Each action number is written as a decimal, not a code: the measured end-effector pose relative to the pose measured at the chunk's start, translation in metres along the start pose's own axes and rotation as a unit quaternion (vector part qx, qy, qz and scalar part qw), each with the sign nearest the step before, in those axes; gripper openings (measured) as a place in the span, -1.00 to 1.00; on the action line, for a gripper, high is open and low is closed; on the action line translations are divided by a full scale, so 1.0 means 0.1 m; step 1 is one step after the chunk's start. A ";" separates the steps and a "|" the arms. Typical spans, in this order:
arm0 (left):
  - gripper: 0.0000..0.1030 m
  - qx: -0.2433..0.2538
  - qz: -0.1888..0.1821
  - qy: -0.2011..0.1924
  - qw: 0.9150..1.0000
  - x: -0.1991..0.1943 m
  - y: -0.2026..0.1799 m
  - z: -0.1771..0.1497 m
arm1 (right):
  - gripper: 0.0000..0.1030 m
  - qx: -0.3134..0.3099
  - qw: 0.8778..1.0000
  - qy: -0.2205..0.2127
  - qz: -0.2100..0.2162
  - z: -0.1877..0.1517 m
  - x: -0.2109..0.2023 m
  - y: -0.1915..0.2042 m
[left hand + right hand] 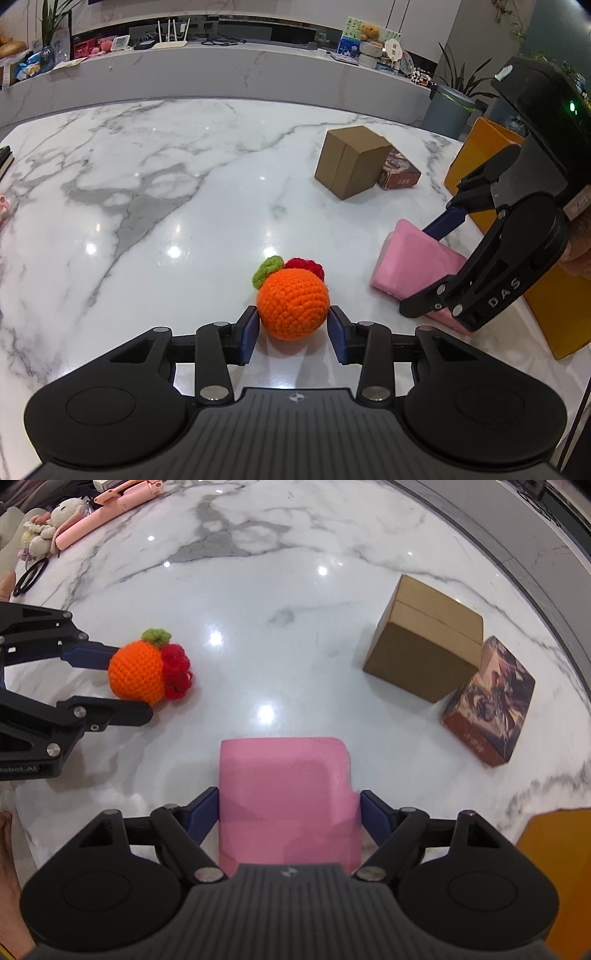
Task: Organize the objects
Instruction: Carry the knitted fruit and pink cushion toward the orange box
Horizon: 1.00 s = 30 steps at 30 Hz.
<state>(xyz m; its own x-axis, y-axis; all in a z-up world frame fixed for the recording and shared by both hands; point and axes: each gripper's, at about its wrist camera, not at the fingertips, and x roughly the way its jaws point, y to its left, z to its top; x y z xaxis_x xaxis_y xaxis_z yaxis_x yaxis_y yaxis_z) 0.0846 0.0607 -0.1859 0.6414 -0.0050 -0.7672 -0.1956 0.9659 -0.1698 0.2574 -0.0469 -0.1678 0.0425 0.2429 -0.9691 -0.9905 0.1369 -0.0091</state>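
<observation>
A crocheted orange (293, 304) with a green leaf and a red crocheted berry (308, 266) stuck to its far side rests on the white marble table (147, 192). My left gripper (293, 321) is shut on the orange, one blue pad pressing each side; the right wrist view shows the same grip (131, 683) on the orange (135, 674). A pink foam block (288, 797) lies on the table to the right. My right gripper (290, 808) straddles it with both pads against its sides, also seen over the block (410, 254) from the left wrist.
A brown cardboard box (424, 642) and a dark printed box (491, 701) leaning against it stand at the far right. A yellow-orange container (476, 155) sits off the table's right edge. A plush toy (48, 520), a pink stick (107, 506) and glasses (29, 576) lie far left.
</observation>
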 end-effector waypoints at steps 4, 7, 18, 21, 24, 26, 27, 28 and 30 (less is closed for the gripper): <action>-0.12 0.005 -0.001 -0.005 1.000 -0.07 -0.05 0.03 | 0.55 -0.002 1.000 0.006 -0.008 -0.07 -0.06 0.02; -0.13 0.006 -0.002 -0.013 1.000 -0.13 -0.09 0.06 | 0.55 0.002 1.000 0.006 -0.012 -0.13 -0.13 0.02; -0.13 0.042 -0.006 -0.037 0.998 -0.40 -0.45 0.24 | 0.54 0.017 0.999 -0.024 -0.029 -0.27 -0.66 -0.03; -0.13 0.051 -0.006 -0.045 0.998 -0.47 -0.54 0.28 | 0.53 0.020 0.999 -0.033 -0.033 -0.32 -0.80 -0.01; -0.13 0.058 -0.004 -0.053 0.997 -0.56 -0.63 0.33 | 0.53 0.022 0.998 -0.039 -0.039 -0.39 -0.93 0.01; -0.13 0.063 -0.004 -0.059 0.996 -0.62 -0.69 0.36 | 0.53 0.023 0.998 -0.044 -0.044 -0.44 -1.04 0.02; -0.13 0.066 -0.004 -0.063 0.996 -0.65 -0.73 0.38 | 0.53 0.025 0.997 -0.048 -0.046 -0.46 -1.09 0.02; -0.13 0.068 -0.004 -0.066 0.995 -0.67 -0.77 0.40 | 0.53 0.027 0.997 -0.053 -0.049 -0.49 -1.16 0.02; -0.13 0.075 -0.005 -0.073 0.994 -0.73 -0.86 0.42 | 0.53 0.031 0.996 -0.062 -0.052 -0.54 -1.28 0.03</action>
<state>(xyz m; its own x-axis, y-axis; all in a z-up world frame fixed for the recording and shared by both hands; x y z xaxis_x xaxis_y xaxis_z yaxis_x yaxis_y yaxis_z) 0.0854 -0.0108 -0.0891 0.7453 0.0117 -0.6667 -0.0819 0.9939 -0.0741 0.2421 -0.1298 -0.0567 0.1649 0.3413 -0.9254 -0.9699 0.2266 -0.0892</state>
